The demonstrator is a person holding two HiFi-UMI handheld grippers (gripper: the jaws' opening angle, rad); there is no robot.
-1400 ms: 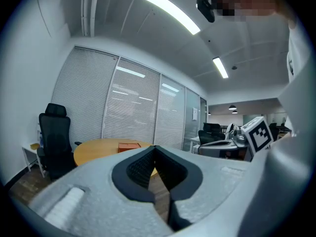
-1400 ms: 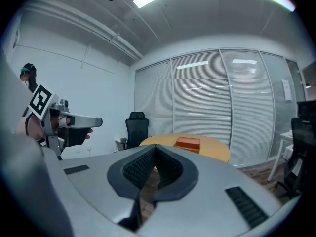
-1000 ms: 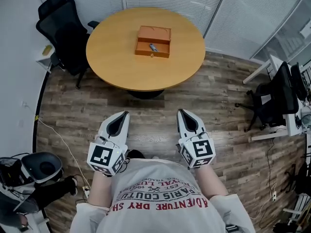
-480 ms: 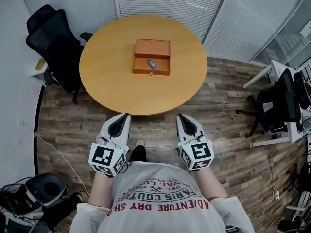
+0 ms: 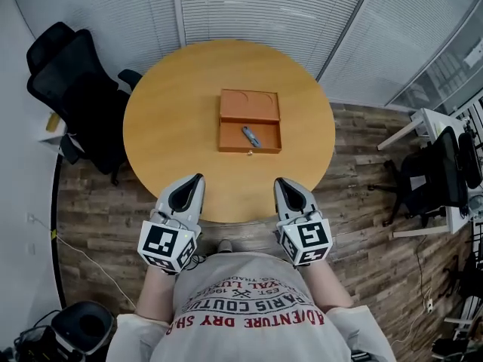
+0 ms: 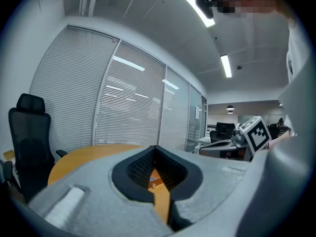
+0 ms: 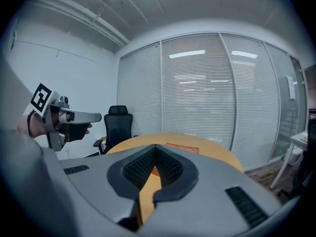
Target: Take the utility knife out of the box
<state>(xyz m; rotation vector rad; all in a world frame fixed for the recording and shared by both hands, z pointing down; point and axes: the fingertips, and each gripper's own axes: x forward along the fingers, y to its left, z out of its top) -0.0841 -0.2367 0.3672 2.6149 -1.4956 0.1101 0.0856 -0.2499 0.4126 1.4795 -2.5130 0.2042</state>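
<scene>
An open orange box point(image 5: 250, 119) lies in the middle of a round wooden table point(image 5: 162, 119). A small grey utility knife point(image 5: 251, 136) rests in the box's near compartment. My left gripper point(image 5: 197, 178) and right gripper point(image 5: 279, 181) are held side by side at the table's near edge, pointing at the box and well short of it. Both are shut, tips meeting, with nothing between them. In the left gripper view, the left gripper point(image 6: 154, 147) looks over the tabletop. In the right gripper view, the right gripper point(image 7: 155, 146) faces the box point(image 7: 181, 146) lying flat on the table.
A black office chair point(image 5: 72, 89) stands left of the table. Slatted blinds and glass partitions point(image 5: 264, 10) close off the far side. A white desk and a dark chair point(image 5: 434, 161) are at the right. The floor point(image 5: 355, 225) is wood plank. A dark round object point(image 5: 79, 330) sits at bottom left.
The table and box have come nearer and lower in the head view as the person walked up to them. Both grippers kept their shut pose and now reach the table's edge.
</scene>
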